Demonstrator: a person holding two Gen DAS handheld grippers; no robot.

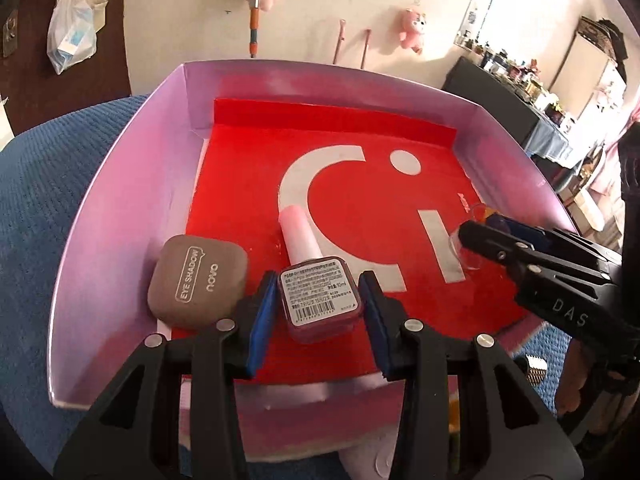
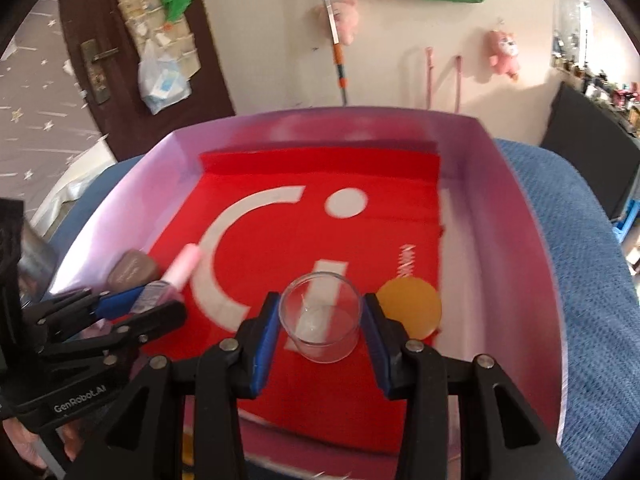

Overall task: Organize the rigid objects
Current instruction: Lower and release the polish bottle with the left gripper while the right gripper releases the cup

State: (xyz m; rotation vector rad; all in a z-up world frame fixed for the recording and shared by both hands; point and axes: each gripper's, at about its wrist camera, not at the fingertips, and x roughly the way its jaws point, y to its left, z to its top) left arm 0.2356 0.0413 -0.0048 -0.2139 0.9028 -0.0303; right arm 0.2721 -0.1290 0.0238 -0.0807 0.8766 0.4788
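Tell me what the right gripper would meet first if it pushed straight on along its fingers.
Already shut on the clear glass cup, the right gripper points down into the box; the cup would likely meet the box's red floor first. The orange disc lies off to the side.

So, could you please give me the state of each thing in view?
Left gripper: shut on the bottle.
Bottle: held, pink cap pointing away.
Right gripper: shut on the cup.
Cup: held, empty.
Compact: closed, in the box.
Box: open.

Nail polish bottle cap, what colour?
Pale pink cap, on the bottle in the left gripper; clearest in left wrist view.
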